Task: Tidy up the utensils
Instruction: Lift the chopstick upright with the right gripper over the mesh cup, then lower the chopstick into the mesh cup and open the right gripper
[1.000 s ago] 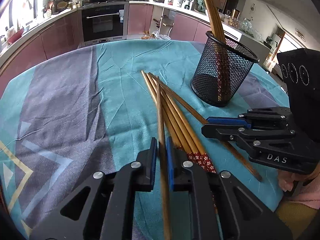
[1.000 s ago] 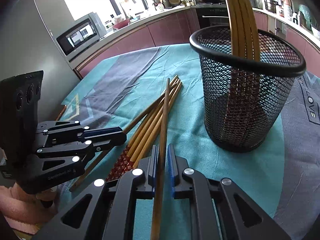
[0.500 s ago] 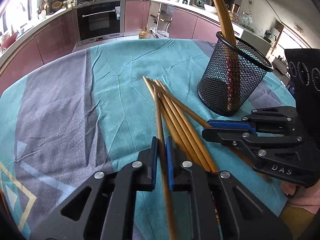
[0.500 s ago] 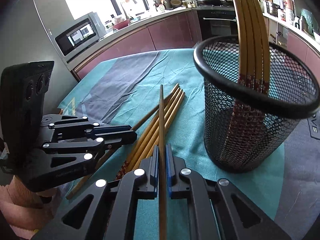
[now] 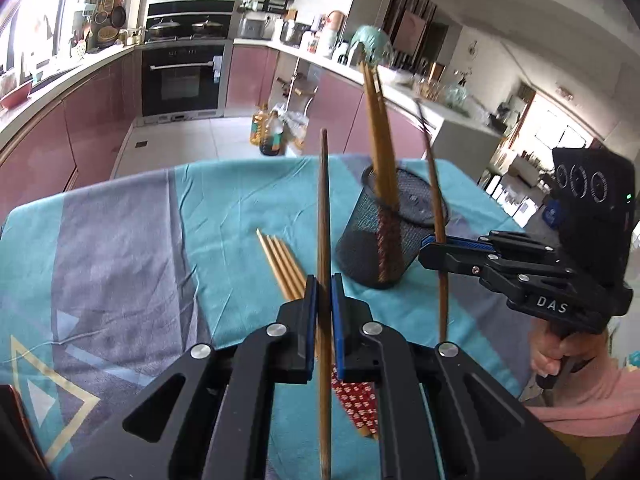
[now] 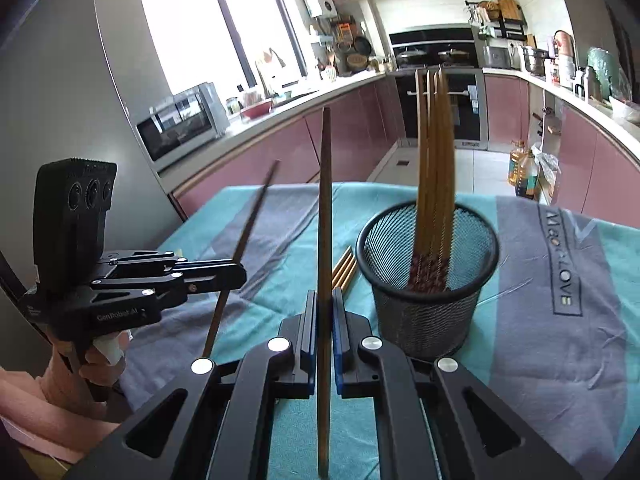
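Seen from two wrist cameras in a kitchen with pink cabinets. Left hand-held gripper (image 5: 324,300) clamped tight on one wooden chopstick (image 5: 323,216), which stands nearly upright, tip raised clear of the bench (image 5: 120,240) with its teal and grey cloth. Right hand-held gripper (image 6: 324,316) likewise closed hard on a second chopstick (image 6: 325,200), also steeply raised; from the left camera, that same gripper (image 5: 430,246) sits at right with its stick (image 5: 436,200) slanting up beside the holder. Black mesh holder (image 6: 424,320) upright on the cloth, just right of the right gripper's fingers, with a bundle of chopsticks (image 6: 434,152) standing in it, patterned red ends down. Four more loose chopsticks (image 5: 280,260) flat on the cloth, side by side, between the left gripper and the holder, red patterned ends toward the camera. A hand (image 5: 548,354) in a pink sleeve wrapped around the right gripper's handle.
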A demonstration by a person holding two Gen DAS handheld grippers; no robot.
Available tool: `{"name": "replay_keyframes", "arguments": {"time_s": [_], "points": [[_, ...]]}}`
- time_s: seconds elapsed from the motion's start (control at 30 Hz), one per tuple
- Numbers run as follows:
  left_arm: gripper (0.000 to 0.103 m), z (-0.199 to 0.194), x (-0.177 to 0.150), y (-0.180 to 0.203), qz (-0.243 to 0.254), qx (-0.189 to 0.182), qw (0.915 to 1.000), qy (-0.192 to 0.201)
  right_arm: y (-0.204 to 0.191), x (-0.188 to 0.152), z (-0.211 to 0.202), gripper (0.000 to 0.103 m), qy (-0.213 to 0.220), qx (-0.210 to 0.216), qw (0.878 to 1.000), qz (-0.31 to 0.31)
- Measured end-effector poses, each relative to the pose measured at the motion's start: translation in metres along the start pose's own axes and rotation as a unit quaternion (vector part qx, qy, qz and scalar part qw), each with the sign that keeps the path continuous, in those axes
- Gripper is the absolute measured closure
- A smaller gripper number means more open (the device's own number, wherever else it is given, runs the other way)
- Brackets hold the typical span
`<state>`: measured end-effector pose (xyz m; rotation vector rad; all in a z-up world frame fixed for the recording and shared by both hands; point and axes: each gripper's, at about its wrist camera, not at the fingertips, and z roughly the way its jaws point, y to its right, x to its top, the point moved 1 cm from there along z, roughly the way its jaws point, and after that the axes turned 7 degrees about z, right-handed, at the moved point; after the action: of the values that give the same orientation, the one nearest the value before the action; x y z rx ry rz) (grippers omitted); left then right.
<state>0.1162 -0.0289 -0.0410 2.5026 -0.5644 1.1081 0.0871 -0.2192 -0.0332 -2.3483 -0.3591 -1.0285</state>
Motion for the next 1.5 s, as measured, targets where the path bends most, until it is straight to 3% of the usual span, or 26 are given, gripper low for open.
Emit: {"name": "replay_keyframes", "arguments": {"time_s": [0.6, 1.0, 1.2, 1.5], "points": [[0.096, -0.06, 0.07, 0.013, -0.003, -0.047, 0.9907, 0.128, 0.006, 0.057, -0.066, 0.097, 0.101, 0.003, 0.995, -0.018], [0.096, -0.058, 0.119, 0.036, 0.005, -0.054, 0.9846, 0.166, 0.016, 0.088, -0.076, 0.097, 0.14, -0.022, 0.99, -0.025], [0.096, -0.039, 0.126, 0.042, 0.012, -0.033, 0.9893, 0.142, 0.029, 0.092, -0.063, 0.097, 0.131, -0.032, 0.991, -0.015], [0.096, 0.002, 0.11, 0.043, 0.03, -0.042, 0.9969, 0.06, 0.044, 0.084, -0.031, 0.097, 0.063, -0.049, 0.997, 0.005]]}}
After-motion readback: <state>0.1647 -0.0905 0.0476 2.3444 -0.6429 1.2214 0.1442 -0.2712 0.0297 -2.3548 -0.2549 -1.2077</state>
